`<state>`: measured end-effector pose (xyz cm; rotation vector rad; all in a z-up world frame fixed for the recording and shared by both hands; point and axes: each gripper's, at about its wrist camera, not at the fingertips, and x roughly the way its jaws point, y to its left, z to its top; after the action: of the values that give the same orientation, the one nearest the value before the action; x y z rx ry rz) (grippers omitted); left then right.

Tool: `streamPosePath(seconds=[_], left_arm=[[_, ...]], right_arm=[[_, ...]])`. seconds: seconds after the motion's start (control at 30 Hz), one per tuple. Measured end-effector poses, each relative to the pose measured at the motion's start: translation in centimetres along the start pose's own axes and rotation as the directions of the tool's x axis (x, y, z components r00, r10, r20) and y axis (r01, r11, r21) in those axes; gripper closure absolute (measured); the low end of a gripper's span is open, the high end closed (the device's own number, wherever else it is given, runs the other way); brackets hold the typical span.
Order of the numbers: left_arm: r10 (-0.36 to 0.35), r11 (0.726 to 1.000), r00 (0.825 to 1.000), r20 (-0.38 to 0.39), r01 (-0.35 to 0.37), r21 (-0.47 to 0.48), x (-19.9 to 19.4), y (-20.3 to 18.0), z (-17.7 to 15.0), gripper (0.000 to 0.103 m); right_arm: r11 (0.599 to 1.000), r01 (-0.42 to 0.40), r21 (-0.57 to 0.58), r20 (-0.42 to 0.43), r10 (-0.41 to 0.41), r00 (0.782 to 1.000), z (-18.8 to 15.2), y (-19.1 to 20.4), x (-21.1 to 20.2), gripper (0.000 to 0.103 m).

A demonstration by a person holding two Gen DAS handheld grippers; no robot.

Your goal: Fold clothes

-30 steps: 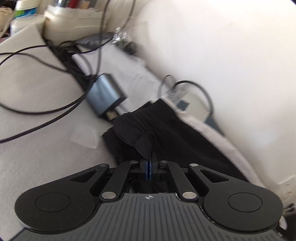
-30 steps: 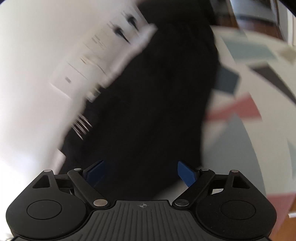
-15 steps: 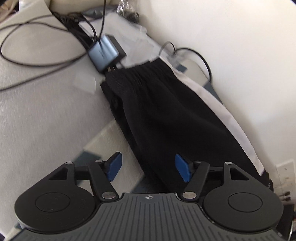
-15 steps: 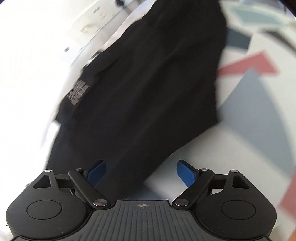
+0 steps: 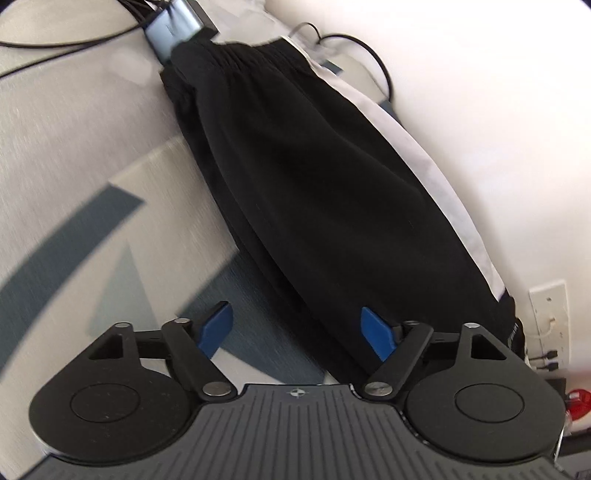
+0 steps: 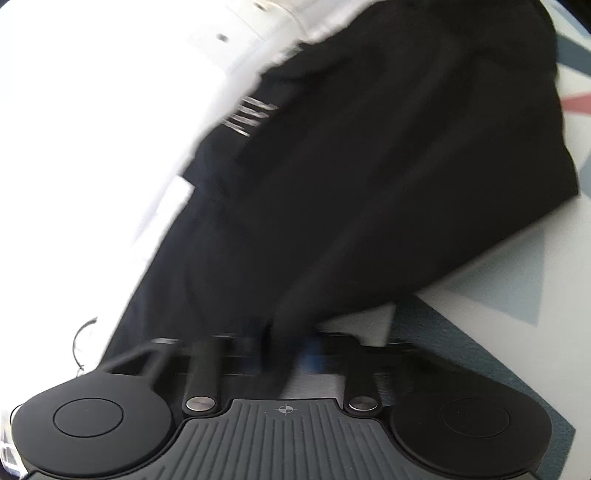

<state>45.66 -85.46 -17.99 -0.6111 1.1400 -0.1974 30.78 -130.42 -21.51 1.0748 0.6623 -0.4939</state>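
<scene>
— So, where are the shorts?

— The black shorts lie flat on the patterned rug, running away from my left claw up toward the grey adapter at the far end, their white side stripe along the wall side. Their near edge sits just ahead of my left claw, partly between its blue pads.

— And the left claw itself?

— Its jaws are opening; nothing is gripped, and the pads press on no cloth.

— The right one?

— My right claw is closing right at the near edge of the same shorts, and a dark fold of cloth runs down between its jaws. The view is smeared there, but I judge it pinched onto that hem.

— Which step is this?

— I reckon the start of the next fold: one corner is caught, the other not yet.

— What comes next?

— My left claw needs to settle on the near edge and clamp, so both corners can lift together and carry over evenly toward the waistband.
</scene>
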Motion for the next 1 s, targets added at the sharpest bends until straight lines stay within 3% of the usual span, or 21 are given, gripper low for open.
streamPosePath(seconds=[0.1, 0.2, 0.4, 0.53, 0.73, 0.77, 0.8, 0.83, 0.9, 1.0], left_arm=[[0.006, 1.000, 1.000, 0.006, -0.006, 0.003, 0.2, -0.3, 0.2, 0.020], [-0.019, 0.998, 0.999, 0.026, 0.020, -0.054, 0.4, 0.3, 0.8, 0.020], [-0.039, 0.989, 0.995, 0.095, 0.052, -0.136, 0.3, 1.4, 1.7, 0.020], [-0.034, 0.981, 0.987, 0.155, 0.063, -0.184, 0.1, 2.4, 2.9, 0.020], [0.013, 0.984, 0.966, 0.257, 0.034, -0.177, 0.3, 2.8, 4.3, 0.023], [0.036, 0.985, 0.964, 0.265, 0.011, -0.171, 0.4, 2.8, 4.4, 0.041], [0.062, 0.986, 0.961, 0.269, -0.018, -0.165, 0.5, 2.9, 4.4, 0.079], [0.064, 0.986, 0.962, 0.266, -0.020, -0.165, 0.3, 3.2, 4.4, 0.089], [0.054, 0.986, 0.965, 0.257, -0.011, -0.167, -0.4, 4.0, 4.2, 0.092], [0.071, 0.991, 0.945, 0.319, -0.032, -0.127, -2.9, 4.0, 3.8, 0.094]], right_arm=[[1.000, -0.005, 0.018, -0.021, 0.005, 1.000, 0.1, -0.9, -1.8, 0.098], [1.000, -0.002, 0.007, -0.032, 0.002, 0.999, -0.1, -1.6, -3.7, 0.099], [0.995, 0.064, 0.079, -0.067, -0.059, 0.996, -0.6, -3.3, -4.5, 0.100], [0.994, 0.081, 0.080, -0.065, -0.076, 0.995, -0.8, -3.3, -4.4, 0.100], [0.993, 0.096, 0.074, -0.066, -0.091, 0.994, -0.6, -2.7, -3.6, 0.100], [0.993, 0.100, 0.068, -0.067, -0.096, 0.993, -0.7, -2.5, -3.5, 0.100], [0.993, 0.104, 0.065, -0.070, -0.099, 0.993, -0.8, -2.5, -3.5, 0.100], [0.992, 0.106, 0.063, -0.073, -0.101, 0.992, -0.8, -2.5, -3.5, 0.100], [0.993, 0.106, 0.060, -0.082, -0.100, 0.992, -0.9, -2.5, -3.7, 0.099], [0.994, 0.102, 0.045, -0.100, -0.097, 0.990, -0.8, -2.0, -3.7, 0.095]])
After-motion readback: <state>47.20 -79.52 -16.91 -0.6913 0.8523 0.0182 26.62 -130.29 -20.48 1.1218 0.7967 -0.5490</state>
